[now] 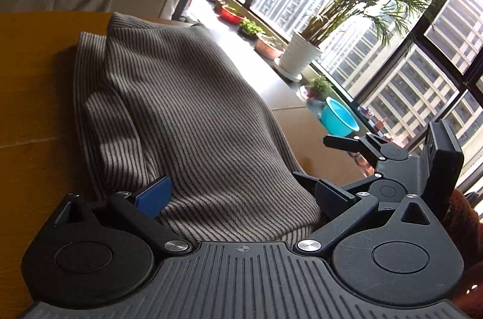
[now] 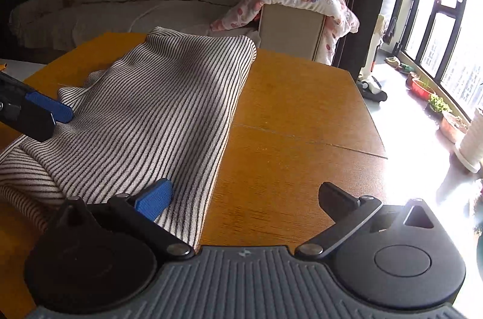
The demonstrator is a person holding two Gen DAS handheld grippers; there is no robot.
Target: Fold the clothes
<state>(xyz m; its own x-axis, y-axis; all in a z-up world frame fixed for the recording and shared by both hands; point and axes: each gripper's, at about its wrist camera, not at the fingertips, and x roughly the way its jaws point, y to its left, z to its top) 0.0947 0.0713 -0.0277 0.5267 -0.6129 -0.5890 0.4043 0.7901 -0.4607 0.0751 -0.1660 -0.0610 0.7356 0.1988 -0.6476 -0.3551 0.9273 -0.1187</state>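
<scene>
A grey garment with thin dark stripes lies folded lengthwise on the orange wooden table; it also shows in the right wrist view. My left gripper is open, its fingers spread wide over the garment's near end, the blue pad resting on the cloth. My right gripper is open, its left blue pad on the garment's near right edge, its right finger over bare table. The right gripper shows at the right of the left wrist view. The left gripper's fingers show at the left of the right wrist view.
A sofa with a pink floral blanket over a box stands beyond the table. Potted plants, a blue basin and a red bowl line the window sill. The table's right edge drops to the floor.
</scene>
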